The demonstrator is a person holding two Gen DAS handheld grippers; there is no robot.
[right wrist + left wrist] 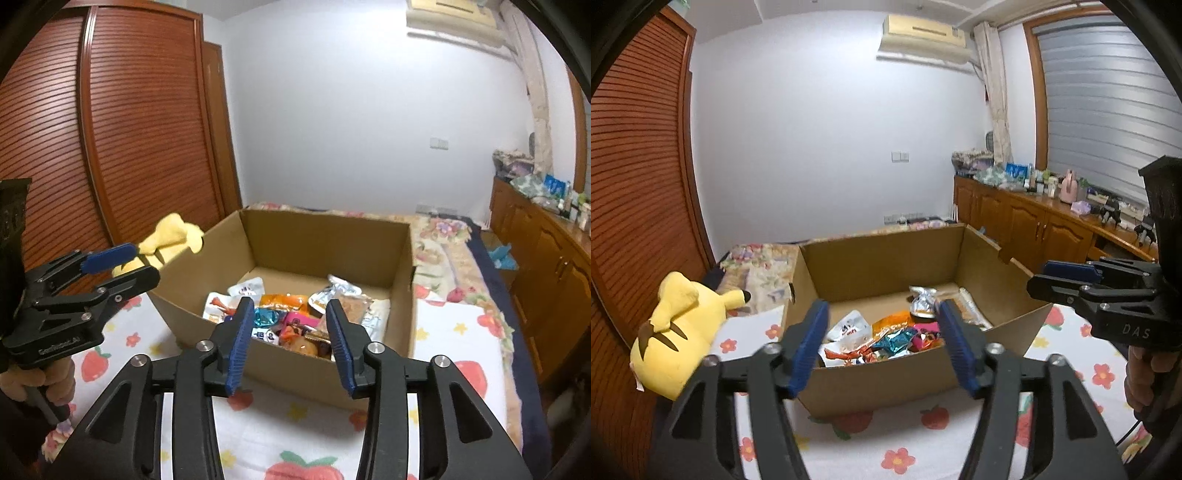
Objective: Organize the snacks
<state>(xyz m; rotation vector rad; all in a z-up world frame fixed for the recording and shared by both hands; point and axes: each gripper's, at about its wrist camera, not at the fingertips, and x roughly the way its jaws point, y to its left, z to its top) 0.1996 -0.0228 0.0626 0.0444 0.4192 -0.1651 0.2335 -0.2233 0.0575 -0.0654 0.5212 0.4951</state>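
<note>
Snacks (886, 339) lie in a heap on the bottom of a brown box (886, 384), which sits on a bed (905, 443) with a strawberry and flower sheet. Bright packets, some orange, pink, blue and silver, fill the near part of the box.

Left gripper (882, 325) hangs just in front of the box, above its near wall. Its blue pads (809, 347) are wide apart, and nothing is between them. It touches nothing.

Right gripper (291, 325) hangs over the near wall too. Its blue pads (242, 343) are apart, but not as wide, and hold nothing. A hand (1145, 373) grips its handle.

A yellow plush toy (676, 332) lies on the bed, left of the box.
</note>
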